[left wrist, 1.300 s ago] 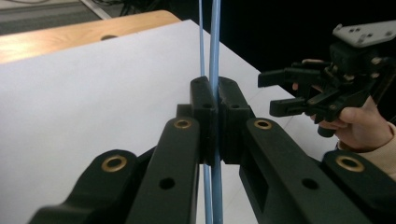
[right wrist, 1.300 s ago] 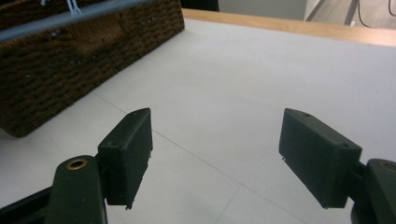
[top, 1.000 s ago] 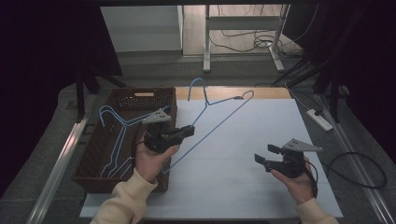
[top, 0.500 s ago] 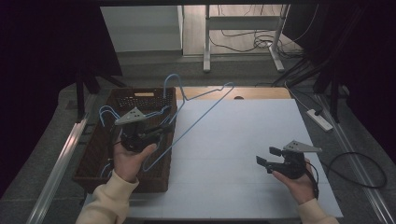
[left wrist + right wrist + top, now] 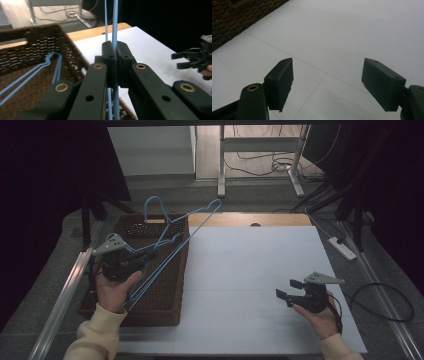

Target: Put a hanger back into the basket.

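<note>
Holding a blue hanger point(image 5: 170, 251) over the basket point(image 5: 165, 307), we keep our left gripper point(image 5: 131, 262) clamped on its wire (long side pointing away from us); right gripper point(image 5: 290, 296) waits well apart, jaws wide, empty.

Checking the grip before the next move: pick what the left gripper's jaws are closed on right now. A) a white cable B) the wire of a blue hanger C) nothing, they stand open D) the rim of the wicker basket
B: in the left gripper view the left gripper pinches the blue hanger wire between its shut jaws, above the wicker basket.
</note>
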